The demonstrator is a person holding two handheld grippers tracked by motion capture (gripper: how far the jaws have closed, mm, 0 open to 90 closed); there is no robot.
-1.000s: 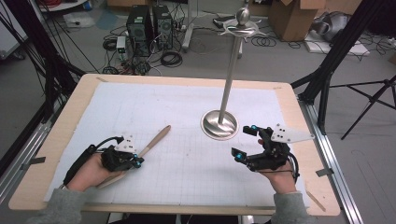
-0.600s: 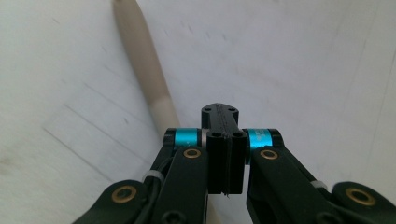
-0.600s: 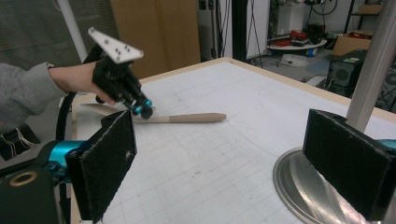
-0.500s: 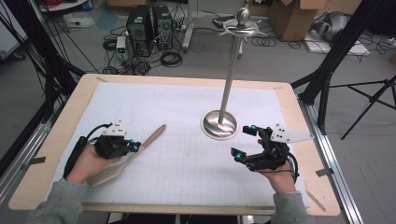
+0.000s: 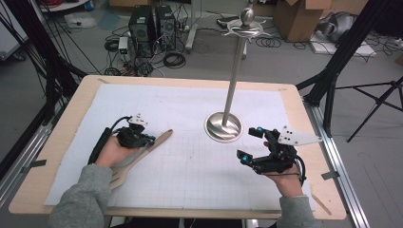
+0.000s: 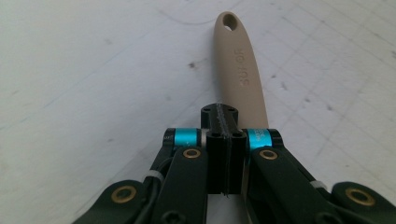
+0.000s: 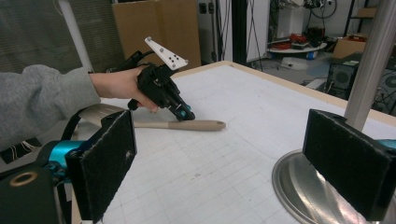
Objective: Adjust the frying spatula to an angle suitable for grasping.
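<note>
A tan slotted spatula point(image 5: 154, 146) lies at an angle on the white gridded mat point(image 5: 190, 109), its handle point(image 6: 238, 70) pointing toward the stand. My left gripper point(image 5: 148, 139) is shut, jaws pressed together, with its tips point(image 6: 219, 114) over the middle of the handle. Whether they touch it I cannot tell. From the right gripper view, the left gripper point(image 7: 183, 113) points down at the spatula point(image 7: 198, 125). My right gripper point(image 5: 250, 144) stands open near the stand's base, nothing between its pads point(image 7: 105, 163).
A metal stand point(image 5: 234, 80) with a round base point(image 5: 223, 127) and hooks at its top point(image 5: 247, 26) rises right of centre. The wooden table edge point(image 5: 294, 114) frames the mat. Computers, cables and boxes lie on the floor beyond.
My left hand slid to the right along the spatula, from its head end toward the handle, jaws staying shut. The spatula and my right gripper kept their places.
</note>
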